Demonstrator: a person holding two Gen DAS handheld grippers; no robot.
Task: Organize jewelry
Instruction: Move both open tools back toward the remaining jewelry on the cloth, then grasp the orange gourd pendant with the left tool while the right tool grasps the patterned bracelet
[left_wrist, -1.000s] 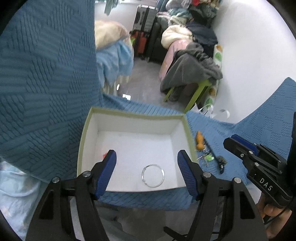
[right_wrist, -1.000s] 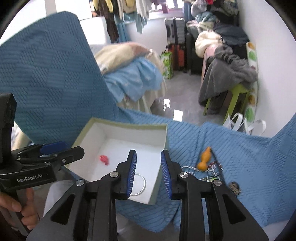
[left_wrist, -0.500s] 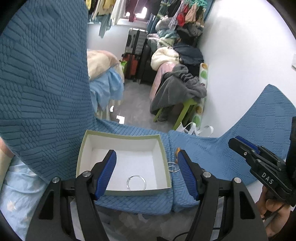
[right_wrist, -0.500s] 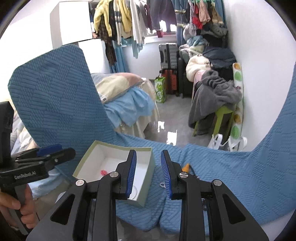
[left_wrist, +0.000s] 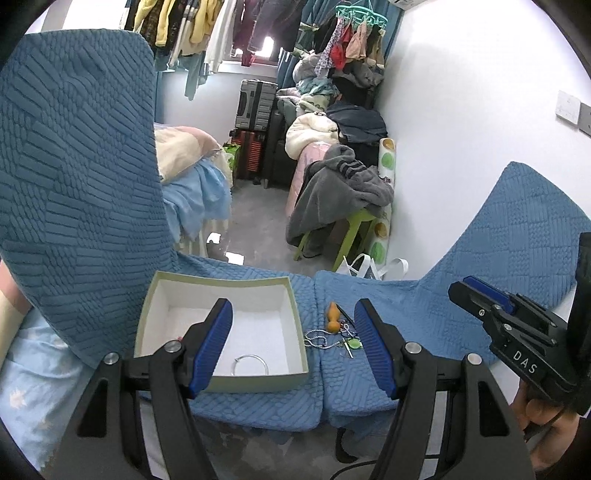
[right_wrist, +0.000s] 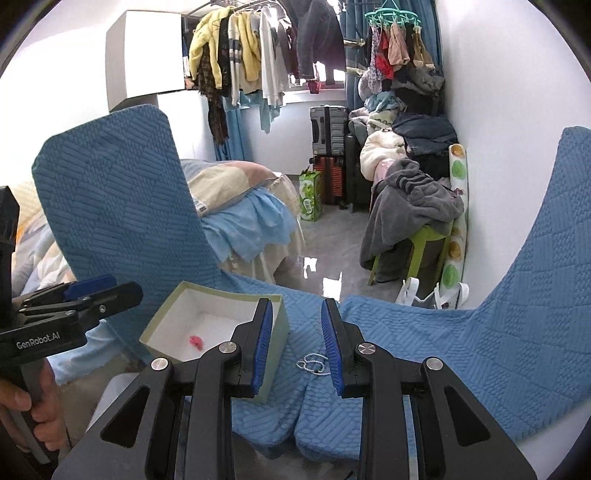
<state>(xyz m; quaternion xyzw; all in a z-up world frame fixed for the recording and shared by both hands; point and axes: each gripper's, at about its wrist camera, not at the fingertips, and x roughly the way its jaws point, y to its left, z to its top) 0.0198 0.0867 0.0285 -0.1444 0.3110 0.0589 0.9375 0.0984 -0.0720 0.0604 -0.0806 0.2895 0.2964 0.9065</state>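
A pale green box (left_wrist: 221, 282) with a white inside sits on the blue-covered seat (left_wrist: 258, 406). In it lie a silver bangle (left_wrist: 250, 363) and a small red piece (right_wrist: 196, 341). Just right of the box lies a loose pile: an orange gourd pendant (left_wrist: 332, 321), a beaded chain (left_wrist: 317, 338) and a green pendant (left_wrist: 354, 344). My left gripper (left_wrist: 294, 310) hangs open above and in front of the box, empty. My right gripper (right_wrist: 297, 308) hovers with a narrow gap between its pads and nothing in it, over the box's right wall (right_wrist: 275, 347) and the chain (right_wrist: 313, 363).
Blue-covered chair backs rise at left (left_wrist: 74, 166) and right (left_wrist: 524, 229). A seam (left_wrist: 319, 369) splits the two seats. Beyond the seat edge lie grey floor (left_wrist: 255, 221), a bed (left_wrist: 192, 192), a green stool with grey clothes (left_wrist: 343, 192) and suitcases (left_wrist: 256, 103).
Both grippers have risen and drawn back from the box, which now looks smaller and lower in both views. More of the room shows. Jaw openings are unchanged.
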